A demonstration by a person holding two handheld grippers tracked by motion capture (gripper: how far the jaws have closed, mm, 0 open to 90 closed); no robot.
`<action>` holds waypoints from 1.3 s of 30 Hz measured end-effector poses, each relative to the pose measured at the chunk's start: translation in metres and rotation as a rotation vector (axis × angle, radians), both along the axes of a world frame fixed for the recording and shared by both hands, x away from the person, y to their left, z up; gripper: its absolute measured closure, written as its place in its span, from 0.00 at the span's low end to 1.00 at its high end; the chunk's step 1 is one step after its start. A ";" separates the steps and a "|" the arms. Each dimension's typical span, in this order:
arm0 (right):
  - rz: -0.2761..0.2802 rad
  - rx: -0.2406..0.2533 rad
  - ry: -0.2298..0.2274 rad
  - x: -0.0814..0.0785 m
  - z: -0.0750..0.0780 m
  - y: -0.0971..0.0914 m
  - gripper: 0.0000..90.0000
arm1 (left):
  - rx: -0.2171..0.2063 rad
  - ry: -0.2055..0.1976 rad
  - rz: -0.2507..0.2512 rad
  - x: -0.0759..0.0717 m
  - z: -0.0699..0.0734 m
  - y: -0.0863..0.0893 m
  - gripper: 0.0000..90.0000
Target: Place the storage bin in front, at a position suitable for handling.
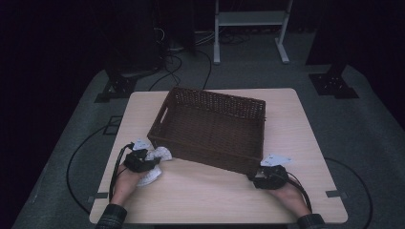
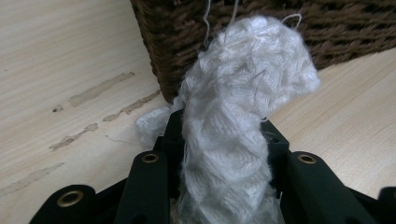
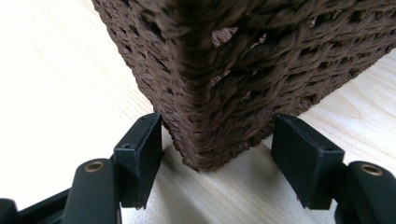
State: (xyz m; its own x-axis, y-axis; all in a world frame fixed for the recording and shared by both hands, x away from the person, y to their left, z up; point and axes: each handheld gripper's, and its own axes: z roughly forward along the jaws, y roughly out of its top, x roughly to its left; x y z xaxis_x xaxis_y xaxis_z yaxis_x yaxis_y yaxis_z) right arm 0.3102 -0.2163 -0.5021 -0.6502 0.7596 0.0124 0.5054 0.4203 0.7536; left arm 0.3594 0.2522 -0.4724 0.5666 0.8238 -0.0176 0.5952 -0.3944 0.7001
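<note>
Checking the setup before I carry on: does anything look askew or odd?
The wicker basket sits skewed to the table edges, with nothing visible inside. The white knitted cloth has loose threads. The tabletop shows scuff streaks.

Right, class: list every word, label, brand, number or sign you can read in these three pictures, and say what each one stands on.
There is none to read.
Wicker basket: plain brown weave, no tag or label.
White knitted cloth in the left gripper: no label showing.
Right gripper at the basket's corner: plain black jaws, no marking.
Wooden table: bare, with only scuff marks.
</note>
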 end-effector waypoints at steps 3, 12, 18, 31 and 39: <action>0.000 0.000 0.000 0.000 0.000 0.000 0.37 | -0.037 -0.034 0.002 -0.004 0.009 0.002 0.70; 0.002 0.000 0.000 0.000 0.000 0.000 0.37 | -0.129 -0.132 -0.001 -0.017 0.035 0.000 0.70; 0.002 0.000 0.000 0.000 0.000 0.000 0.37 | -0.162 -0.173 -0.022 -0.024 0.048 -0.002 0.70; 0.002 0.000 0.000 0.000 0.000 0.000 0.37 | -0.140 -0.130 -0.068 -0.019 0.036 -0.020 0.70; 0.002 -0.001 -0.001 0.000 0.000 0.000 0.37 | -0.073 -0.075 -0.080 -0.012 0.017 -0.030 0.70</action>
State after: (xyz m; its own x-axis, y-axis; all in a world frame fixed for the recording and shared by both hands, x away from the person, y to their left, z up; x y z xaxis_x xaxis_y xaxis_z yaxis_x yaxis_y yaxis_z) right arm 0.3103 -0.2165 -0.5021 -0.6515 0.7586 0.0115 0.5043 0.4217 0.7536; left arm 0.3476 0.2226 -0.4552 0.6327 0.7738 -0.0311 0.5089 -0.3851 0.7699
